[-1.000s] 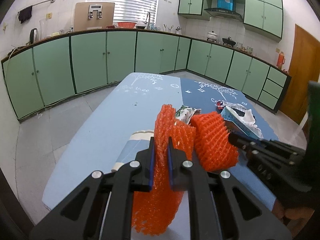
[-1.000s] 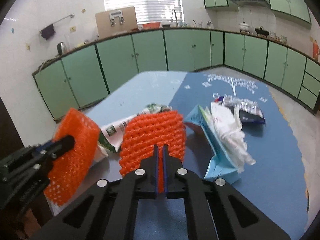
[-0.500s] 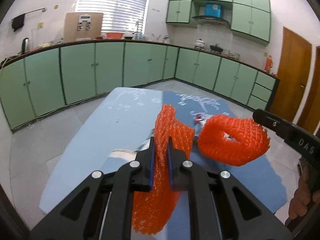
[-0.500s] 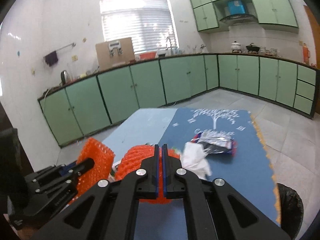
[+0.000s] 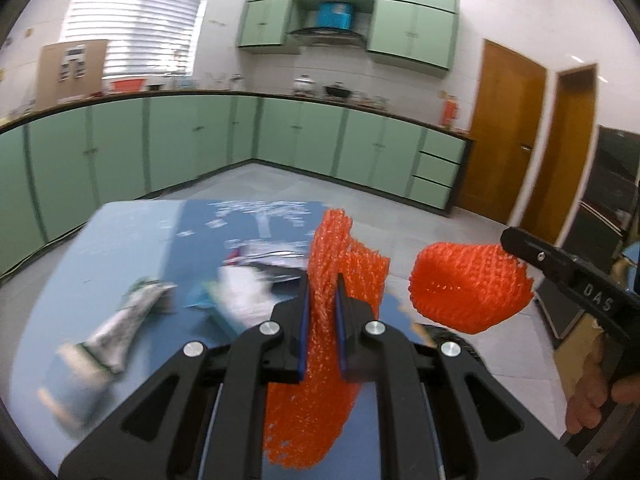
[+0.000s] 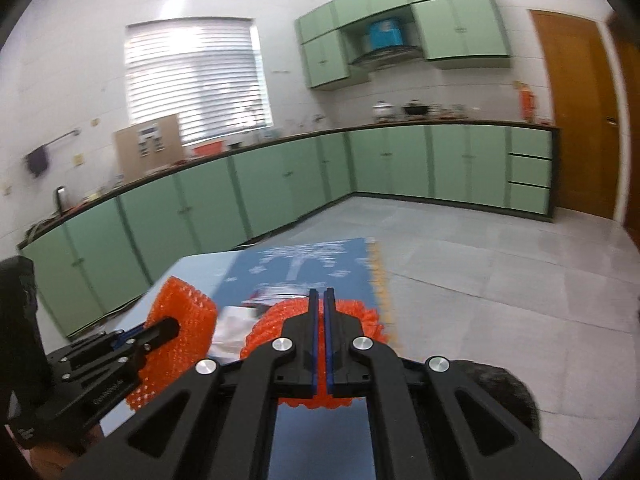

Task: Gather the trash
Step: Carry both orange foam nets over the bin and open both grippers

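The left gripper [image 5: 322, 280] is clamped on an orange foam net [image 5: 320, 344] — the mesh runs up between the blue pads and sticks out above the tips, with the rest hanging below toward 6 o'clock. In the left wrist view the right gripper [image 5: 516, 242] comes in from 3 o'clock, holding a second orange net [image 5: 468, 286] lifted off the table, off past the table's right edge. A bare hand [image 5: 596, 396] shows under it at approx 4 o'clock.

In the right wrist view the right gripper's [image 6: 319, 294] fingers are pinched nearly together on that second net [image 6: 272, 328], which bulges out both sides of the jaws. The left gripper [image 6: 166, 326] w/ its net [image 6: 180, 320] sits at 9 o'clock, near but apart.

On the blue tablecloth [image 5: 120, 240] — a crumpled green-white wrapper [image 5: 128, 320] at 9 o'clock, a teal packet w/ white tissue [image 5: 236, 296] just beside it, and a dark red-edged packet [image 5: 268, 256] farther back at approx 11 o'clock; all blurred. A dark bin bag rim [image 6: 508, 388] shows at 4 o'clock in the right wrist view, below the right gripper. Green cabinets [image 6: 280, 184] line the walls behind.
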`<action>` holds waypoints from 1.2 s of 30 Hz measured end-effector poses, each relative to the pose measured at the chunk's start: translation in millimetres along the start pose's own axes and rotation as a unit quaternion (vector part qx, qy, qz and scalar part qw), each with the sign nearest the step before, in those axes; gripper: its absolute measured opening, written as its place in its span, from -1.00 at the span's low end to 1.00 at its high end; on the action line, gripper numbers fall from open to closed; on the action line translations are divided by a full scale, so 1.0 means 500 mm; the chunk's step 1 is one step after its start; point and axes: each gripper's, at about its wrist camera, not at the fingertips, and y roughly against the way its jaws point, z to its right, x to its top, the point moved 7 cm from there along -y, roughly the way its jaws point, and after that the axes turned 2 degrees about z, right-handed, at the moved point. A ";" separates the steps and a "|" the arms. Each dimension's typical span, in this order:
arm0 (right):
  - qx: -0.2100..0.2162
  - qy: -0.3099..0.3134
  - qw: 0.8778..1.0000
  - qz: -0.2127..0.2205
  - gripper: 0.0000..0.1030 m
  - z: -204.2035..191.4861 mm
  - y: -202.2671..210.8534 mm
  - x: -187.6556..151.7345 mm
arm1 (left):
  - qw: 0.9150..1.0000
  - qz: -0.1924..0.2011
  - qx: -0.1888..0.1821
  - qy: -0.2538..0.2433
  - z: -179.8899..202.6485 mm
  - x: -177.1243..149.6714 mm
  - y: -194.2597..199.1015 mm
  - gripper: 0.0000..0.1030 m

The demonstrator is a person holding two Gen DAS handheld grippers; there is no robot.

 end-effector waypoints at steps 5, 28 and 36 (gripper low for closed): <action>-0.061 -0.022 0.998 0.001 -0.95 0.132 0.024 -0.012 | 0.998 -0.011 -0.055 -0.024 0.123 -0.001 -0.064 -0.81; -0.185 -0.109 0.972 -0.090 -0.89 0.466 -0.008 -0.193 | 0.976 -0.134 -0.154 -0.080 0.420 -0.119 -0.348 -0.33; -0.202 -0.114 0.969 -0.086 -0.14 0.477 0.002 -0.204 | 0.981 -0.123 -0.141 -0.053 0.377 -0.091 -0.340 -0.07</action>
